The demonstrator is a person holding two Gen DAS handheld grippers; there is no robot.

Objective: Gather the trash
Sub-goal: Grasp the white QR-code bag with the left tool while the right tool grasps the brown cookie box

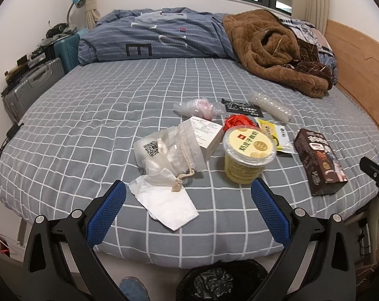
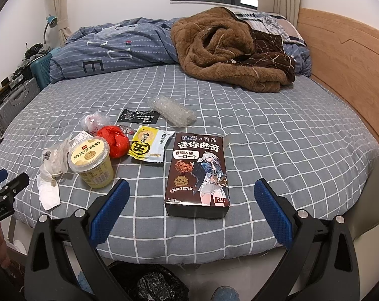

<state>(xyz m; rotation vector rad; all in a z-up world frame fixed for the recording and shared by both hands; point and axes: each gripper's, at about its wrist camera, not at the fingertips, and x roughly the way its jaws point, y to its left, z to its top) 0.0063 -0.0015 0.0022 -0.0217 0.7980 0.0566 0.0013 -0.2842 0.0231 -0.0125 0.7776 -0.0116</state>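
Left wrist view: left claw (image 1: 188, 188) is held wide and empty over a crumpled white tissue (image 1: 164, 204), beside a yellow lidded plastic cup (image 1: 247, 156). Right wrist view: right claw (image 2: 192, 195), likewise wide and empty, frames a dark cardboard cookie box (image 2: 198, 173) lying flat on the grey checked bed (image 2: 290, 150). A low, centred grip is advised. Open bedding lies rightward; a black-lined bin (image 2: 149, 284) waits below the bed edge.

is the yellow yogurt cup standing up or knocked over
Upright. The yellow cup stands on its base on the bed with its sealed lid facing up; whether it is full or empty cannot be told.
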